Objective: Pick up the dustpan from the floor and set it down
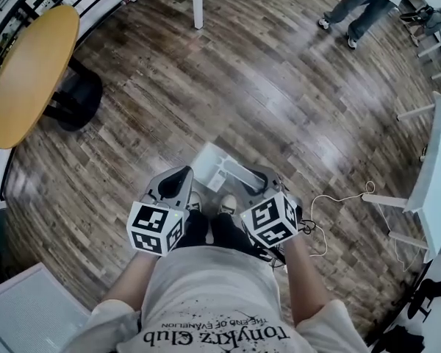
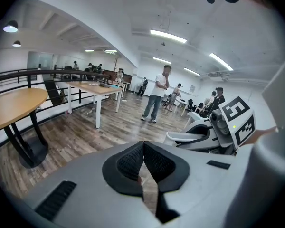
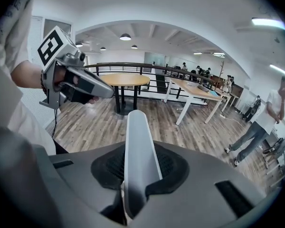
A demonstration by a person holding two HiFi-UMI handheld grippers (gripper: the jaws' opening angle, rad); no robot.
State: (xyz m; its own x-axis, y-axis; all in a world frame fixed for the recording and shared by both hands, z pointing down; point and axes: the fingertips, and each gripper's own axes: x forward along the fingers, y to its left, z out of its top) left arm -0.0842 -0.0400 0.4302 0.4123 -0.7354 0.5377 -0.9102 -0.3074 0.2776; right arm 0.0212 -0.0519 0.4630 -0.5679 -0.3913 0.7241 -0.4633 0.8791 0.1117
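Observation:
In the head view the light grey dustpan hangs above the wooden floor, just ahead of the person's shoes. My right gripper is shut on its handle. In the right gripper view the pale handle runs up between the dark pads, clamped from both sides. My left gripper is beside the pan on its left, apart from it. In the left gripper view its ribbed pads meet with nothing between them, so my left gripper is shut. Each gripper view also shows the other one: the right gripper and the left gripper.
A round wooden table on a dark base stands at the left. A white table and a loose white cable are at the right. A person stands far ahead on the right, and a white table leg is far ahead.

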